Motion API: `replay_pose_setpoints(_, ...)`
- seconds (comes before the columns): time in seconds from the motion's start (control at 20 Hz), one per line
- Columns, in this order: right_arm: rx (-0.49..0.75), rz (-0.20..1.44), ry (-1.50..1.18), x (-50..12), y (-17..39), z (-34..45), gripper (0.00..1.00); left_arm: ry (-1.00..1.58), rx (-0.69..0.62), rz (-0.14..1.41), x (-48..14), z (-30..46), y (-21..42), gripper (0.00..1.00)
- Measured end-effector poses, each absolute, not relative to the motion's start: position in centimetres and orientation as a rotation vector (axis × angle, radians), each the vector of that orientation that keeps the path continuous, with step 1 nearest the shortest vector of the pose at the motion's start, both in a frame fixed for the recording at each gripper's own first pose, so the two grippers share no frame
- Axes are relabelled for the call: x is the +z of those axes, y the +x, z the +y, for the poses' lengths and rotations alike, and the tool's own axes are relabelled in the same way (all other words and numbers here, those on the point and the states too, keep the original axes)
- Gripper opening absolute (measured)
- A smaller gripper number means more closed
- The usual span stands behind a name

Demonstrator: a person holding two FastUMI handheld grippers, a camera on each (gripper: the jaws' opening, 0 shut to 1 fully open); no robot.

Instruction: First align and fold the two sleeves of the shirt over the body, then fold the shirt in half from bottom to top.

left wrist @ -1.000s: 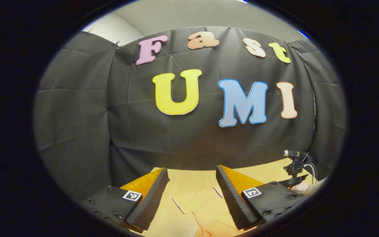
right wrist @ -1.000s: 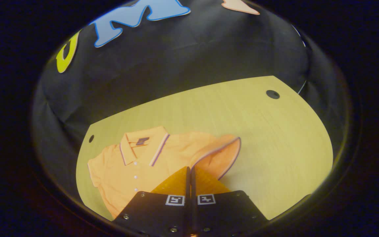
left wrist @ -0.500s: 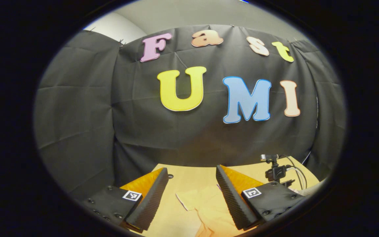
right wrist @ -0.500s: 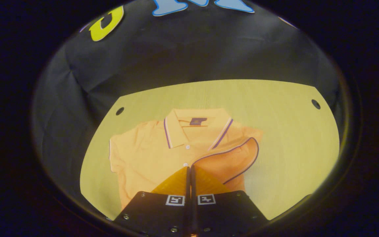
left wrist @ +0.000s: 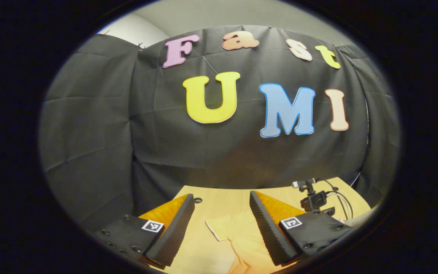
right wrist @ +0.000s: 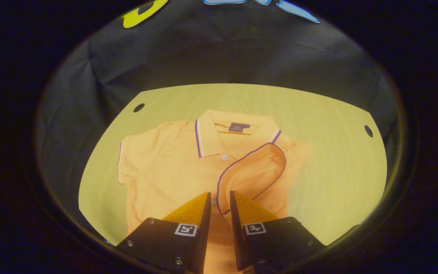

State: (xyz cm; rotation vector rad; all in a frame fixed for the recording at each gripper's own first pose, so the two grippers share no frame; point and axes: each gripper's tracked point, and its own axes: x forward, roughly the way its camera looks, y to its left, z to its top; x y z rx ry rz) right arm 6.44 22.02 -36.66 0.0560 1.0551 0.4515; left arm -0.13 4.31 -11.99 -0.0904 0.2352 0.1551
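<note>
right hand-held gripper (right wrist: 218, 198) slightly parted, sleeve (right wrist: 253, 173) edge in the gap, looks just let go, laid over the shirt (right wrist: 165, 167) body on the table (right wrist: 337, 160). left hand-held gripper (left wrist: 222, 217) wide open, empty. left to do: other sleeve (right wrist: 127, 160), still spread, then bottom-to-top fold.

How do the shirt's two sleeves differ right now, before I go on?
In the right gripper view, the sleeve by the right gripper is folded over the shirt's body, its cuff gaping in an open loop; the other sleeve lies flat and spread out to the side. The folded cuff sits between parted fingers; nothing touches the flat sleeve. Both sleeves are orange with dark-trimmed cuffs, on the wooden table.
</note>
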Motion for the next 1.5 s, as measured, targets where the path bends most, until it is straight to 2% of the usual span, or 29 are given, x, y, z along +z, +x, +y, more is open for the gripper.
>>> replay_pose_setpoints(0.05, 0.451, 1.041, 0.056, -36.0, 6.5, 21.7, 0.31, -0.09, 0.149, 0.244, -12.6, 4.2, 0.1, 1.0)
replay_pose_setpoints(0.1, 0.453, 1.025, 0.058, -35.3, 6.7, 21.4, 0.45, -0.091, 0.143, 0.252, -13.2, 4.2, 0.5, 0.96)
replay_pose_setpoints(0.15, 0.455, 1.008, 0.067, -34.5, 6.7, 21.0, 0.46, -0.092, 0.137, 0.261, -13.9, 4.2, 0.8, 1.0)
replay_pose_setpoints(0.2, 0.455, 0.987, 0.078, -33.5, 6.9, 20.7, 0.46, -0.091, 0.132, 0.27, -14.5, 4.2, 1.2, 1.0)
replay_pose_setpoints(0.25, 0.456, 0.966, 0.092, -32.4, 7.0, 20.4, 0.38, -0.089, 0.127, 0.278, -15.2, 4.2, 1.7, 1.0)
replay_pose_setpoints(0.3, 0.46, 0.944, 0.111, -31.2, 7.1, 20.2, 0.46, -0.088, 0.123, 0.286, -16.0, 4.4, 2.1, 1.0)
replay_pose_setpoints(0.55, 0.473, 0.82, 0.186, -24.7, 6.7, 18.3, 0.46, -0.102, 0.109, 0.385, -22.5, 5.4, 4.9, 1.0)
replay_pose_setpoints(0.6, 0.469, 0.792, 0.2, -23.3, 6.6, 17.7, 0.46, -0.1, 0.11, 0.412, -24.2, 5.7, 5.5, 0.96)
replay_pose_setpoints(0.7, 0.46, 0.736, 0.232, -20.2, 6.4, 16.6, 0.46, -0.095, 0.102, 0.464, -27.8, 6.0, 6.7, 1.0)
replay_pose_setpoints(0.75, 0.45, 0.71, 0.246, -18.8, 6.1, 15.8, 0.46, -0.095, 0.097, 0.486, -29.5, 6.0, 7.2, 0.96)
replay_pose_setpoints(0.8, 0.439, 0.682, 0.259, -17.3, 6.0, 15.0, 0.46, -0.095, 0.088, 0.509, -31.0, 6.1, 7.8, 1.0)
replay_pose_setpoints(0.85, 0.424, 0.654, 0.27, -15.9, 5.8, 14.1, 0.46, -0.097, 0.085, 0.532, -32.5, 6.3, 8.4, 0.96)
replay_pose_setpoints(0.9, 0.408, 0.627, 0.279, -14.5, 5.6, 13.1, 0.46, -0.103, 0.084, 0.553, -34.0, 6.5, 8.9, 1.0)
replay_pose_setpoints(1.0, 0.369, 0.582, 0.289, -12.4, 5.2, 11.2, 0.46, -0.12, 0.084, 0.589, -36.4, 6.9, 9.7, 0.96)
replay_pose_setpoints(1.15, 0.316, 0.538, 0.298, -10.1, 3.7, 8.8, 0.46, -0.132, 0.082, 0.641, -40.0, 7.2, 11.4, 0.91)
replay_pose_setpoints(1.35, 0.242, 0.526, 0.281, -8.8, 1.5, 6.0, 0.46, -0.13, 0.083, 0.706, -44.0, 7.4, 12.7, 0.92)
replay_pose_setpoints(1.4, 0.225, 0.529, 0.283, -8.8, 1.0, 5.4, 0.46, -0.131, 0.089, 0.725, -45.0, 7.6, 12.7, 0.94)
replay_pose_setpoints(1.45, 0.21, 0.53, 0.283, -8.7, 0.6, 4.9, 0.54, -0.134, 0.093, 0.743, -45.7, 7.6, 12.6, 0.97)
replay_pose_setpoints(1.5, 0.194, 0.533, 0.284, -8.7, 0.2, 4.4, 0.46, -0.134, 0.098, 0.752, -46.4, 7.6, 12.7, 1.0)
